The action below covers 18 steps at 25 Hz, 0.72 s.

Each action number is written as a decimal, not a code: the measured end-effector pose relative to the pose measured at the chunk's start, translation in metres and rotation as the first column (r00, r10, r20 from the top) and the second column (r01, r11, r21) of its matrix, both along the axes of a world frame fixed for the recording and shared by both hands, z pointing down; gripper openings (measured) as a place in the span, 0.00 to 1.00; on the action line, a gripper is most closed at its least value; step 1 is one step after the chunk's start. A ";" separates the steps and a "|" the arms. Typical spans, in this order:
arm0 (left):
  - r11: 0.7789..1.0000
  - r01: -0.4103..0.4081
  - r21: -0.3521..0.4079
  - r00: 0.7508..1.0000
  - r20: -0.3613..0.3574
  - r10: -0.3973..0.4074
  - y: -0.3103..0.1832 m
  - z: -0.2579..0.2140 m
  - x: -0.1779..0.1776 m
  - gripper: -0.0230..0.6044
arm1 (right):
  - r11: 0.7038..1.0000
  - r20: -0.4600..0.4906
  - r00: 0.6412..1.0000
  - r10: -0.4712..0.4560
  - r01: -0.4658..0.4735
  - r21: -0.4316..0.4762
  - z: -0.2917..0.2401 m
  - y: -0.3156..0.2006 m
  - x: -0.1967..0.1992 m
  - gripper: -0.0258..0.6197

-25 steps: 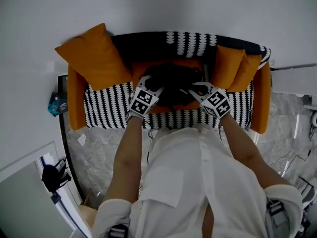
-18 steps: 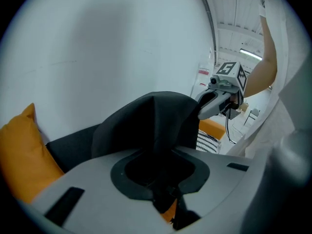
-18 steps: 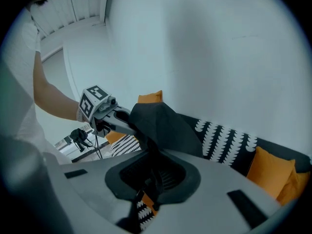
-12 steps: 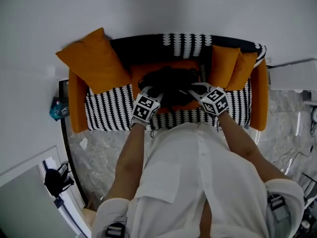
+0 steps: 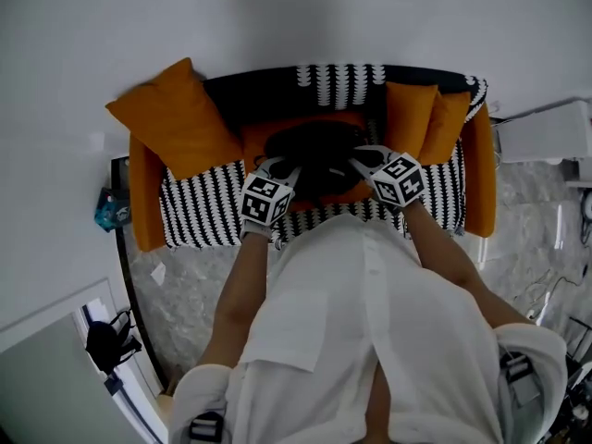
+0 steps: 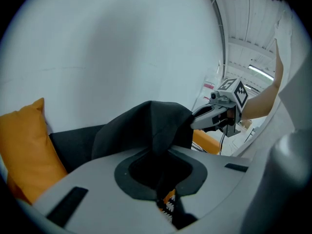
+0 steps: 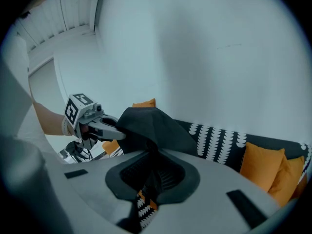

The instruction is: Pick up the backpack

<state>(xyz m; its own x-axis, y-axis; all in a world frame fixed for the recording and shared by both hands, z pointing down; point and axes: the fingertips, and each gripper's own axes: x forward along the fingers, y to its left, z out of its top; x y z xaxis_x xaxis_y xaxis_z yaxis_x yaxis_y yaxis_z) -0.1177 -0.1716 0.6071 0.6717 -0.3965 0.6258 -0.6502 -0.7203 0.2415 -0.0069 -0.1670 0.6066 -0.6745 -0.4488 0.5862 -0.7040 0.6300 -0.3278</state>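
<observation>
The black backpack (image 5: 319,148) lies on the sofa's orange seat cushion (image 5: 262,139), between my two grippers. My left gripper (image 5: 285,167) grips its left side; in the left gripper view (image 6: 163,179) the jaws are closing tight on a fold of black backpack (image 6: 146,126) fabric that rises in a peak. My right gripper (image 5: 357,158) holds the right side; its jaws (image 7: 151,179) are closing on the same backpack (image 7: 151,123) cloth. Each gripper view shows the other gripper, right (image 6: 197,122) and left (image 7: 117,132), biting the fabric.
The sofa (image 5: 203,206) has a black-and-white patterned seat and back and orange arms. A big orange pillow (image 5: 176,118) leans at its left and two more (image 5: 421,118) at its right. A white wall stands behind. A pale cabinet (image 5: 546,132) is at the right.
My left gripper has shut on the backpack's left side. Both grippers have come up a little and the fabric between them is drawn taut and lifted.
</observation>
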 end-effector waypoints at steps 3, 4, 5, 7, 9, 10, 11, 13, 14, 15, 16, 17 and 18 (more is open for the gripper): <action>1.000 0.008 0.017 1.000 -0.023 -0.008 0.004 -0.017 -0.002 0.10 | 1.000 0.019 1.000 0.003 -0.003 0.020 -0.016 0.001 -0.002 0.11; 1.000 0.009 0.024 1.000 -0.027 -0.008 0.006 -0.023 -0.003 0.10 | 1.000 0.021 1.000 -0.002 0.002 0.029 -0.021 0.002 -0.003 0.11; 0.999 0.009 0.031 1.000 -0.029 -0.008 0.007 -0.029 -0.004 0.10 | 0.999 0.023 1.000 -0.010 0.009 0.040 -0.027 0.002 -0.004 0.11; 0.999 0.012 0.045 0.999 -0.037 -0.010 0.011 -0.041 -0.006 0.10 | 0.998 0.033 0.999 -0.022 0.020 0.062 -0.039 0.002 -0.006 0.11; 0.998 0.020 0.060 0.998 -0.055 -0.017 0.014 -0.053 -0.006 0.10 | 0.996 0.055 0.998 -0.023 0.019 0.083 -0.052 0.001 -0.007 0.11; 0.997 0.026 0.068 0.998 -0.066 -0.022 0.015 -0.059 -0.006 0.10 | 0.995 0.069 0.997 -0.020 0.013 0.094 -0.059 0.001 -0.007 0.11; 0.996 0.033 0.077 0.996 -0.080 -0.027 0.016 -0.066 -0.006 0.10 | 0.994 0.083 0.996 -0.016 0.008 0.107 -0.067 0.000 -0.008 0.11; 0.994 0.049 0.097 0.994 -0.106 -0.038 0.017 -0.082 -0.006 0.10 | 0.990 0.103 0.995 -0.014 0.000 0.139 -0.084 -0.002 -0.008 0.11; 0.993 0.055 0.109 0.992 -0.116 -0.042 0.017 -0.090 -0.006 0.10 | 0.987 0.109 0.994 -0.016 -0.001 0.158 -0.092 -0.003 -0.008 0.10; 0.991 0.059 0.123 0.991 -0.124 -0.044 0.017 -0.098 -0.005 0.10 | 0.984 0.112 0.993 -0.020 -0.001 0.178 -0.101 -0.004 -0.007 0.11; 0.989 0.062 0.138 0.990 -0.130 -0.044 0.017 -0.105 -0.004 0.10 | 0.980 0.114 0.993 -0.024 0.001 0.198 -0.109 -0.005 -0.007 0.11; 0.986 0.063 0.154 0.990 -0.135 -0.042 0.017 -0.113 -0.003 0.10 | 0.976 0.117 0.993 -0.027 0.001 0.217 -0.117 -0.006 -0.005 0.11; 0.983 0.063 0.171 0.989 -0.140 -0.039 0.016 -0.121 -0.001 0.10 | 0.973 0.123 0.992 -0.028 -0.001 0.233 -0.125 -0.007 -0.004 0.11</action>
